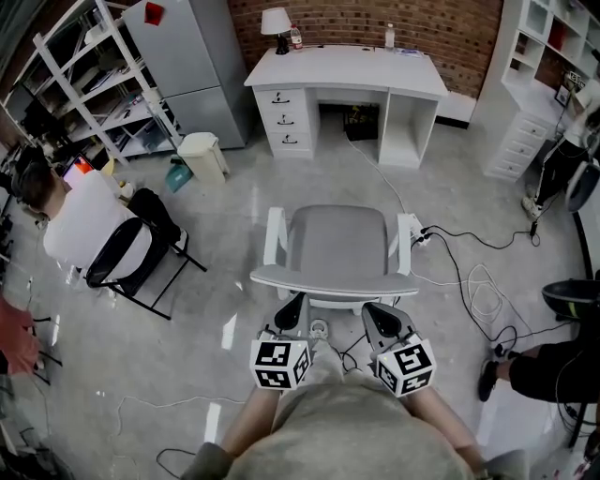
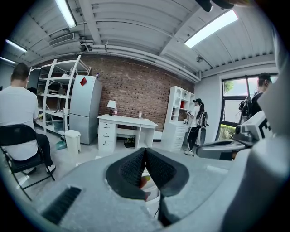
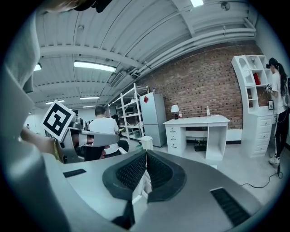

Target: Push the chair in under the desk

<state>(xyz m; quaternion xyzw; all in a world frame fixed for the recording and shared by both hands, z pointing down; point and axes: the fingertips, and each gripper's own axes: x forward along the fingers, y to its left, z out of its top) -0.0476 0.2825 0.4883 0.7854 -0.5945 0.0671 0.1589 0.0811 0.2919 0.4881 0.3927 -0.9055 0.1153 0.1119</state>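
A brick wall (image 1: 347, 14) stands well ahead of the left hand-held gripper (image 1: 298, 302); a grey fridge (image 1: 183, 66) and white shelves (image 1: 84, 94) ahead-left; glossy grey floor (image 1: 234, 206) beneath.

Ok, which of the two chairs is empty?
The grey chair with white armrests, in the middle, facing the white desk. The black folding chair at the left has a person in white sitting on it.

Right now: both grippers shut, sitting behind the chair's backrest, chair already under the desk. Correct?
Not quite. The chair is not under the desk. The head view shows it out on the open floor, well short of the desk, with bare floor between them. The rest holds: the left gripper and right gripper are both shut, just behind the backrest.
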